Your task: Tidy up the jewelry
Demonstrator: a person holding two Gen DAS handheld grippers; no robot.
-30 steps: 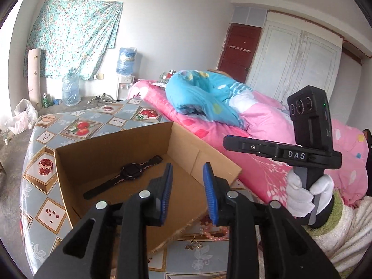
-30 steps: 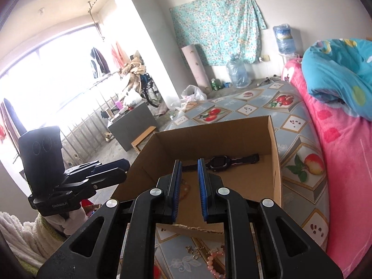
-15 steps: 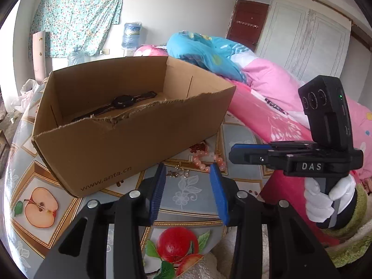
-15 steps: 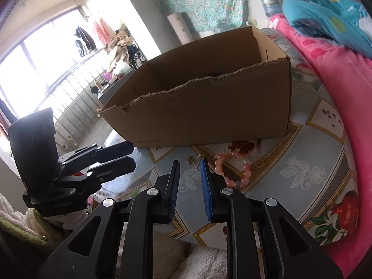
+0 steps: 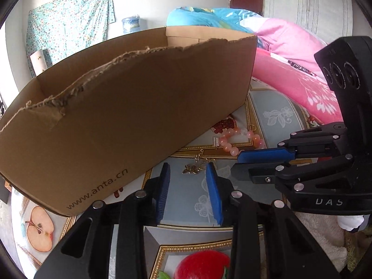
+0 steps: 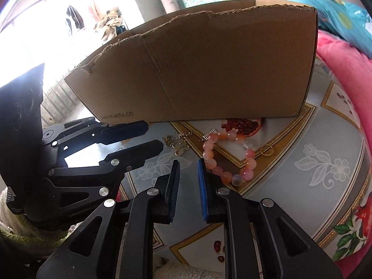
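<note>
**Both grippers low over the jewelry in front of the box**

The left gripper (image 5: 187,168) points down at the fruit-patterned cloth (image 5: 276,114), its blue pads apart with nothing between them — the jaws have just been closing a little. Just beyond its tips lies a small gold chain with a leaf-like charm (image 5: 196,165), close to the front wall of the cardboard box (image 5: 130,116). The box has a torn upper edge and a web address printed low on its side.

The right gripper (image 6: 187,164) hangs beside it, pads standing a narrow gap apart and empty; its jaws have also just been closing slightly. A pink bead bracelet (image 6: 226,155) lies on the cloth just to the right of its fingertips, one bead run passing close by the right pad; whether it touches I cannot tell. A small gold ring (image 6: 266,150) sits just beyond the bracelet's far side.

All the jewelry seen here lies outside the box — on the cloth, near its base. Pink bedding (image 5: 295,53) is heaped to the right.
</note>
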